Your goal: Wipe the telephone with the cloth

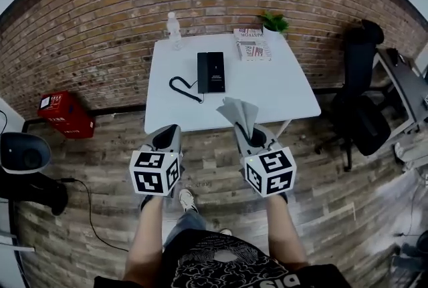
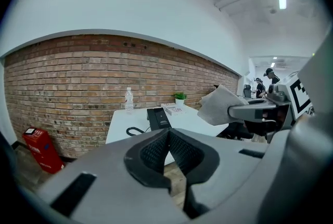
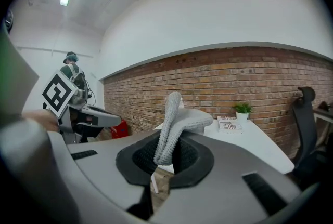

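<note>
Two in hand: left hand-held gripper (image 1: 168, 133) and right hand-held gripper (image 1: 251, 133), low centre of the frame, short of the white rectangular counter (image 1: 281, 87).
Left jaws: pressed together, empty.
Right jaws: pinching a grey knitted cloth (image 1: 239, 113) that stands up from them.
Black flat desk telephone (image 1: 211, 71): upper centre, on the counter, well apart from the cloth.
Step in hand: approach; best to lay the cloth flat on the telephone and stroke lengthwise, the left hand-held gripper steadying it.

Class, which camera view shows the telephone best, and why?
The head view: the telephone lies whole, seen from above. The left gripper view shows it small and foreshortened. The right gripper view does not show it.
</note>
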A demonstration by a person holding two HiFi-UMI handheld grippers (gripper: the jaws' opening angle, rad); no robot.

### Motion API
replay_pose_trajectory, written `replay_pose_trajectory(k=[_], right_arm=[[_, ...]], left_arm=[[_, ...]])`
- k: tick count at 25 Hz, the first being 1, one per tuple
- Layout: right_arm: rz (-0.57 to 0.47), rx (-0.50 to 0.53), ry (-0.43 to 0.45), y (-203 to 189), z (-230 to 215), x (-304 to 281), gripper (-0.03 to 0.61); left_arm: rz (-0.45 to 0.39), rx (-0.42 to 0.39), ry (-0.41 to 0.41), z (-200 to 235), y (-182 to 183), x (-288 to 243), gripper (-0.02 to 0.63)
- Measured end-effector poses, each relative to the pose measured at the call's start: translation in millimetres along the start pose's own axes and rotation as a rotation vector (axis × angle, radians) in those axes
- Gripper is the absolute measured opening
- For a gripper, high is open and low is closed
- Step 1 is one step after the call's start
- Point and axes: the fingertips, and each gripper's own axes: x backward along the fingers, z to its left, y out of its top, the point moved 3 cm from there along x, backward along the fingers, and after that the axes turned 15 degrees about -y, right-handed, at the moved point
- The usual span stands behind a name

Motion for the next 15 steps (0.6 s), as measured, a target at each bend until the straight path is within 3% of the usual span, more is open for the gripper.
replay_pose_trajectory(k=[15], right_arm=[[0.101, 0.014, -0.117, 32.1, 12.2, -146.2, 0.012]], left_arm=[[0.040, 0.035, -0.143, 138.2, 38.6, -89.8, 0.006]])
